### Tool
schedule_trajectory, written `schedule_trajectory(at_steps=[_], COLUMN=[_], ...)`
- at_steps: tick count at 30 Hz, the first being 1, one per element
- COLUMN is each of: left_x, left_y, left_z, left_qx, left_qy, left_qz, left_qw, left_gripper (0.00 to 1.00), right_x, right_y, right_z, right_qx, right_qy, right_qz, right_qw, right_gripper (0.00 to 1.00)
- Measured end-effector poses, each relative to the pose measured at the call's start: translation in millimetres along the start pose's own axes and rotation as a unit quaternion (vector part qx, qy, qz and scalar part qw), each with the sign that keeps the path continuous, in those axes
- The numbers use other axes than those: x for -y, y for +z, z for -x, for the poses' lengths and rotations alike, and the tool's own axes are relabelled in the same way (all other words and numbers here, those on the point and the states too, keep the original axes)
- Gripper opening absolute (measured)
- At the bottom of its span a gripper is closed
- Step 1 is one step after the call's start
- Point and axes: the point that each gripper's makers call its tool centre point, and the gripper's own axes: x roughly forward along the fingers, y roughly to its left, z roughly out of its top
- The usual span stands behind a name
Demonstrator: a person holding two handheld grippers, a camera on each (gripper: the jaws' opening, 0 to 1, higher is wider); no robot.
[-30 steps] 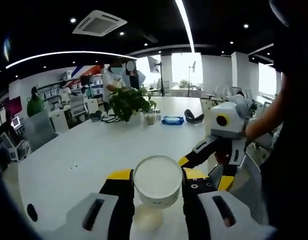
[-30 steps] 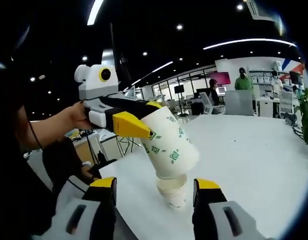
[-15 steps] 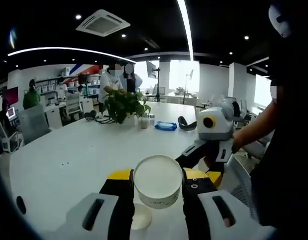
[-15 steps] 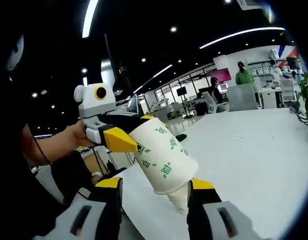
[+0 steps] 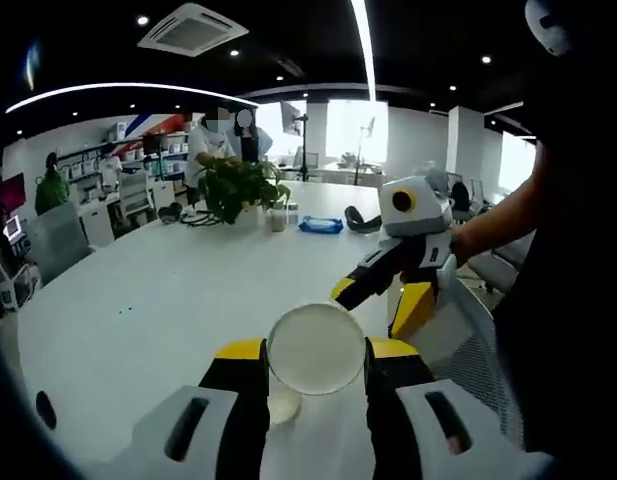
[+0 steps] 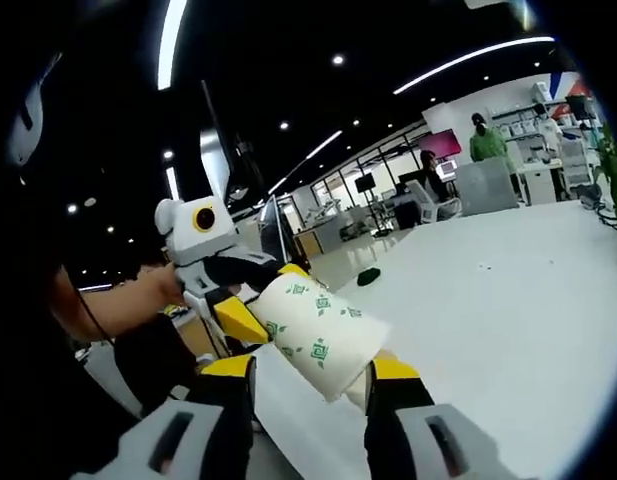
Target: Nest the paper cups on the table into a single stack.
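Paper cup point(image 6: 313, 333) tilted — left hand-held gripper point(image 6: 250, 305) gripping.

no readable text, paper cup point(image 6: 313, 335) bears green motifs only

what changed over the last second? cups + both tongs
The left tongs kept their grip on the green-patterned paper cup and tipped it further over; its base now sits lower, between the right tongs' fingers, in front of the cup standing on the table. The right tongs closed in around that standing cup, but their grip cannot be judged. Nothing was let go. The table and potted plant look unchanged.
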Motion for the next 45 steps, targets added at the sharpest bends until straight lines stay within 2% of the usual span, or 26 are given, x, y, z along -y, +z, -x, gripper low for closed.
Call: schedule_trajectory(at_steps=[5, 12, 23, 32, 38, 39, 40, 41, 42, 43, 44, 45], left_x=[-0.5, 3.6, 11.0, 15.3, 17.5, 17.5, 17.5, 21.7, 20.9, 20.0, 16.0, 15.7], left_y=[-12.4, -33.2, -49.3, -58.9, -65.7, -66.9, -67.1, -66.8, -66.9, -66.9, -69.5, -70.8], left_z=[-0.6, -3.1, -8.9, -12.4, -15.7, -16.1, -16.0, -16.0, -16.7, -17.3, -18.9, -19.2], left_qx=[-0.017, -0.039, -0.049, -0.059, -0.068, -0.069, -0.068, -0.067, -0.065, -0.063, -0.066, -0.069], left_qy=[-0.001, -0.010, -0.024, -0.030, -0.036, -0.036, -0.039, -0.050, -0.046, -0.042, -0.027, -0.024], left_qz=[-0.003, 0.003, 0.020, 0.026, 0.032, 0.039, 0.043, 0.054, 0.054, 0.055, 0.055, 0.054], left_qw=[0.9999, 0.9992, 0.9983, 0.9975, 0.9966, 0.9962, 0.9960, 0.9951, 0.9954, 0.9956, 0.9960, 0.9959], left_gripper=[0.35, 0.35, 0.35, 0.35, 0.34, 0.32, 0.21, 0.18, 0.23, 0.34, 0.41, 0.43], right_x=[-0.2, -3.0, -11.8, -13.4, -20.1, -22.0, -23.2, -22.5, -22.7, -23.0, -22.3, -21.2], right_y=[2.6, 11.2, 17.8, 13.8, 12.3, 12.6, 12.6, 14.7, 14.2, 13.8, 13.4, 13.6], right_z=[1.3, 5.7, 6.1, 7.0, 7.0, 7.4, 7.5, 7.9, 8.3, 8.7, 8.6, 9.1], right_qx=[0.006, 0.026, 0.042, 0.033, 0.024, 0.022, 0.021, 0.025, 0.023, 0.021, 0.019, 0.016], right_qy=[0.003, 0.013, 0.033, 0.036, 0.051, 0.054, 0.054, 0.051, 0.050, 0.049, 0.047, 0.043], right_qz=[-0.006, -0.037, -0.071, -0.066, -0.064, -0.061, -0.060, -0.045, -0.044, -0.043, -0.042, -0.034], right_qw=[1.0000, 0.9989, 0.9961, 0.9967, 0.9964, 0.9964, 0.9965, 0.9974, 0.9975, 0.9977, 0.9978, 0.9984], right_gripper=[0.37, 0.23, 0.10, 0.00, 0.00, 0.00, 0.00, 0.00, 0.00, 0.00, 0.00, 0.00])
